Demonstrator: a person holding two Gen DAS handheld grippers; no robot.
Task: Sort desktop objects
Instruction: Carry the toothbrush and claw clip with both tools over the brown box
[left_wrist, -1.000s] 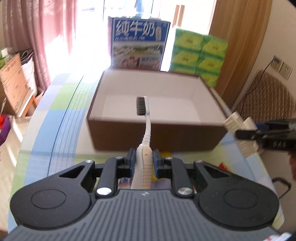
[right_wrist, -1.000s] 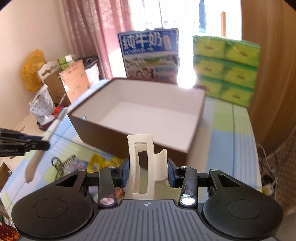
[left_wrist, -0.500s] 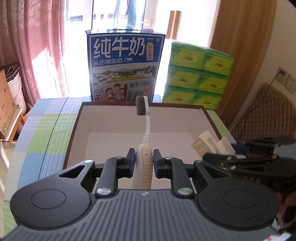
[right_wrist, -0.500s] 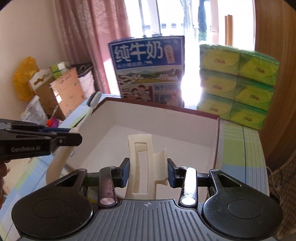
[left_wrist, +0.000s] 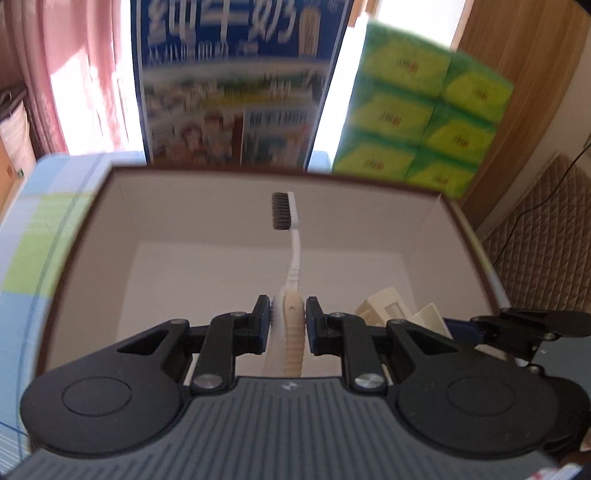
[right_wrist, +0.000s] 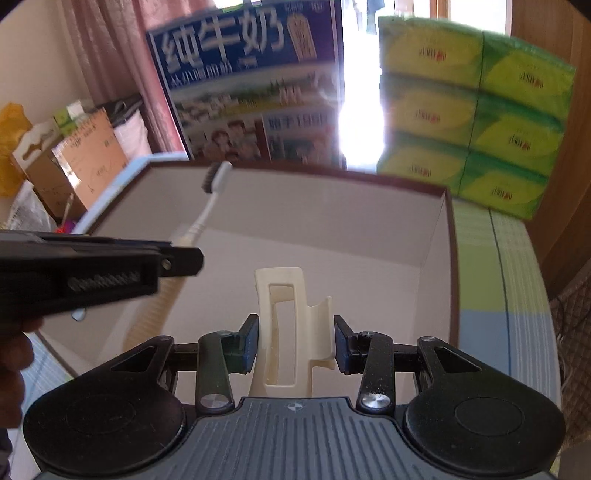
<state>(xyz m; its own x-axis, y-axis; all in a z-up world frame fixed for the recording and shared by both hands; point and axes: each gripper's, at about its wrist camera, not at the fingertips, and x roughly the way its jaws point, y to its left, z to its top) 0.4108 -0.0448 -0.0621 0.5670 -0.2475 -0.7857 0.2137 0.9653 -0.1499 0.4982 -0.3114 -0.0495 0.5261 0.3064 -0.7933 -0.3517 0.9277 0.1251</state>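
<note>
My left gripper (left_wrist: 287, 317) is shut on the beige handle of a white toothbrush (left_wrist: 293, 254), whose dark bristles point toward the far wall of the box. An open brown box with a white inside (left_wrist: 88, 236) lies under both grippers. My right gripper (right_wrist: 294, 343) is shut on a cream hair claw clip (right_wrist: 284, 325), held upright over the box's inside. In the right wrist view the left gripper (right_wrist: 92, 269) reaches in from the left with the toothbrush (right_wrist: 210, 199). In the left wrist view the clip (left_wrist: 388, 306) and the right gripper (left_wrist: 517, 328) show at the right.
A tall blue milk carton box (left_wrist: 236, 85) stands just behind the brown box. Stacked green tissue packs (left_wrist: 424, 122) sit beside it at the back right. The table has a checked blue and green cloth (right_wrist: 509, 288). Cardboard boxes and bags (right_wrist: 74, 162) are off the left side.
Both grippers have moved forward and down, from in front of the box's near wall to over its inside. The toothbrush and the clip came along, still held.
</note>
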